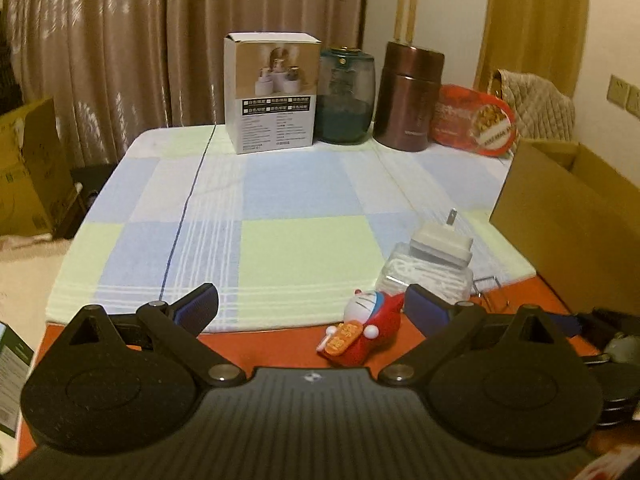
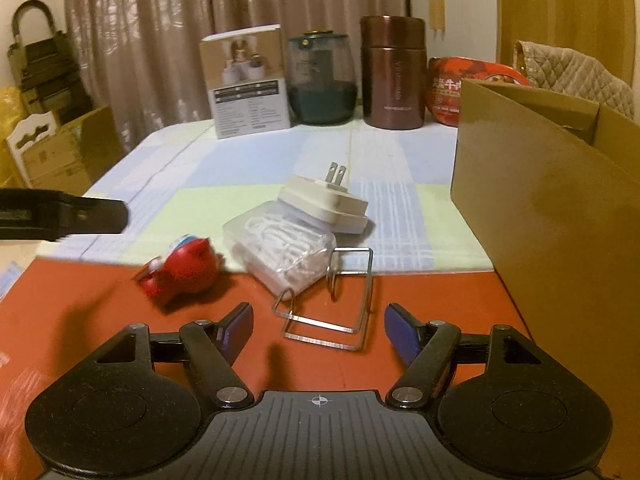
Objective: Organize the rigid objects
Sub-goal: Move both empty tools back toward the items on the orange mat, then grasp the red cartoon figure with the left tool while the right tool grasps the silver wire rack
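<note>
A red Doraemon toy [image 1: 368, 328] [image 2: 180, 272] lies on the red tabletop. It sits between the spread fingers of my left gripper [image 1: 312, 308], close to the right pad, and nothing grips it. Behind it is a clear plastic box [image 1: 424, 280] [image 2: 280, 248] of white items with a white plug adapter [image 1: 444, 244] [image 2: 328, 204] resting on top. A bent wire stand [image 2: 332, 304] [image 1: 488, 288] lies between the fingertips of my right gripper [image 2: 320, 330], whose pads stand apart from it. Both grippers are open.
A large open cardboard box [image 2: 540, 200] [image 1: 560, 220] stands at the right. At the back of the checked cloth [image 1: 280, 200] are a white carton [image 1: 272, 92], a teal glass jar [image 1: 346, 96], a brown flask [image 1: 412, 96] and a red packet [image 1: 472, 120].
</note>
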Demonstrator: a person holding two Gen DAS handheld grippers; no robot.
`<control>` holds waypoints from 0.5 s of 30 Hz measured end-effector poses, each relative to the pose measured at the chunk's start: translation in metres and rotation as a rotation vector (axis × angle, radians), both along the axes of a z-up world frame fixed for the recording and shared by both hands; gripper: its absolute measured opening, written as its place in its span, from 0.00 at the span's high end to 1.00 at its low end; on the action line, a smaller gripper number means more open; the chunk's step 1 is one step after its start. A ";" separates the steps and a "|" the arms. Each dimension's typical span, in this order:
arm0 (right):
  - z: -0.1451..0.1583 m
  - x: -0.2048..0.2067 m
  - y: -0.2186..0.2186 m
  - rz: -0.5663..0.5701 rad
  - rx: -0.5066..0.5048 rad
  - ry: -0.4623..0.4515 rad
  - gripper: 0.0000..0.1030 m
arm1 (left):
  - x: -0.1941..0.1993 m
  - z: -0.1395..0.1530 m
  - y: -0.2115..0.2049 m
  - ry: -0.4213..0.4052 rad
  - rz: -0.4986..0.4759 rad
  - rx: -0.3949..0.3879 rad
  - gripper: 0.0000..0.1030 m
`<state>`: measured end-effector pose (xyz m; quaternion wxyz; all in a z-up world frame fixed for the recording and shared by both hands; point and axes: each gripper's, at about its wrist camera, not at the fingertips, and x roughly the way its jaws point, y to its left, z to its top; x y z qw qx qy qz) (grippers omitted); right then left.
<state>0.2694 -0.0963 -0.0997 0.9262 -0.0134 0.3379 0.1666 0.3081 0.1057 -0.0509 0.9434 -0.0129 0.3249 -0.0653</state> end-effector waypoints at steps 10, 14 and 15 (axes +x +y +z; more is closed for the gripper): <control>-0.018 0.015 0.013 -0.047 -0.053 -0.045 0.34 | 0.005 -0.003 -0.006 0.002 -0.026 -0.012 0.05; -0.018 0.013 0.014 -0.040 -0.074 -0.068 0.48 | 0.008 -0.008 -0.010 0.001 -0.043 0.023 0.05; -0.019 0.012 0.013 -0.037 -0.080 -0.071 0.49 | 0.008 -0.009 -0.011 0.003 -0.049 0.028 0.05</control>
